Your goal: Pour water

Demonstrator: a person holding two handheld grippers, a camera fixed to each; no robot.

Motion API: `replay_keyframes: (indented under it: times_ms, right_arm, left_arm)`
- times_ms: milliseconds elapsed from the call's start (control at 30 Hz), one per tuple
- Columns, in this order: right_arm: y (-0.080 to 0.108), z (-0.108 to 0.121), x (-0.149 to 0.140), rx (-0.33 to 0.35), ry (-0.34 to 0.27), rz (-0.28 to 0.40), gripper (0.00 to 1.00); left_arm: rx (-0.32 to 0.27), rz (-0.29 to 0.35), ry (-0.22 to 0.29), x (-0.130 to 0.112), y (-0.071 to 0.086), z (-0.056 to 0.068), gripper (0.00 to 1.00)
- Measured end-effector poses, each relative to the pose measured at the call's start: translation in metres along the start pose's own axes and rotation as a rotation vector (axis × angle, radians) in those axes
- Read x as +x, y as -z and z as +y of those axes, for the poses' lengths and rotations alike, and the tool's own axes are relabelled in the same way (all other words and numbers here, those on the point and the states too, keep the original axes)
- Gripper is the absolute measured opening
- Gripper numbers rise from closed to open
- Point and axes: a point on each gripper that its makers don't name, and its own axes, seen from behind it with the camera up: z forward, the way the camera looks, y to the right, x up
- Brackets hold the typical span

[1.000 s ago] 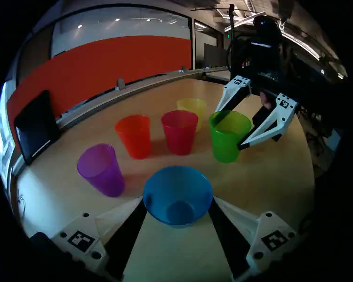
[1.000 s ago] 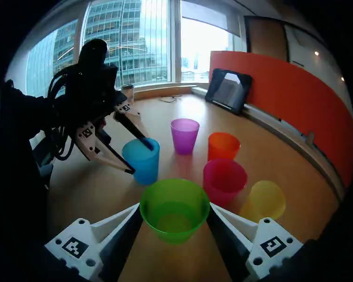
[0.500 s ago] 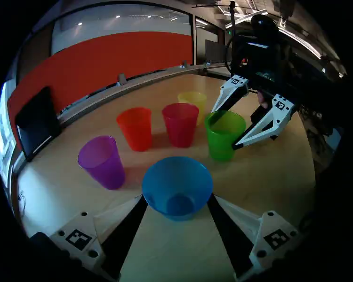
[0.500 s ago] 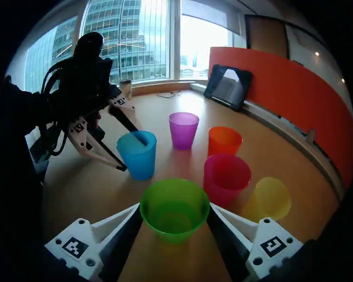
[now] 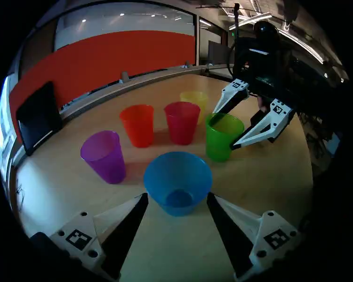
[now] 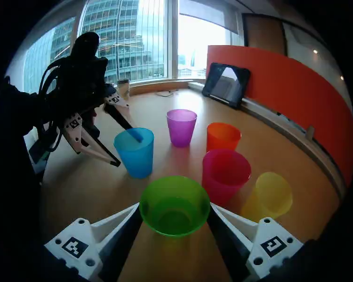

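Currently left gripper [image 5: 176, 196] clamps blue cup [image 5: 178, 181]; right gripper [image 6: 174, 205] clamps green cup [image 6: 174, 215]. Light, thin plastic likely flexes: hold mid-wall, gently.

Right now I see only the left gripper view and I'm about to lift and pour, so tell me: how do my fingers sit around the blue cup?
Observer: From the right gripper view, the left gripper straddles the blue cup, one finger on each side; whether they press it, I can't tell.
Operator: Is the cup upright?
Observer: Yes, upright, and its base looks set on the table.
Operator: What is behind my gripper?
Observer: A person's dark-sleeved arm, holding it.
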Motion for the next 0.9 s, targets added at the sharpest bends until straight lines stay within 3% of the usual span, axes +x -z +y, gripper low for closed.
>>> replay_keyframes:
  times_ms: [367,900]
  right_arm:
    - [0.011,0.003,-0.008,-0.035,-0.009,-0.007,1.00]
    - [0.060,0.014,-0.015,-0.138,-0.062,0.052,1.00]
  left_arm:
    - [0.009,-0.001,0.024,-0.003,0.008,0.001,0.93]
    - [0.094,0.031,0.060,-0.009,0.040,-0.013,0.93]
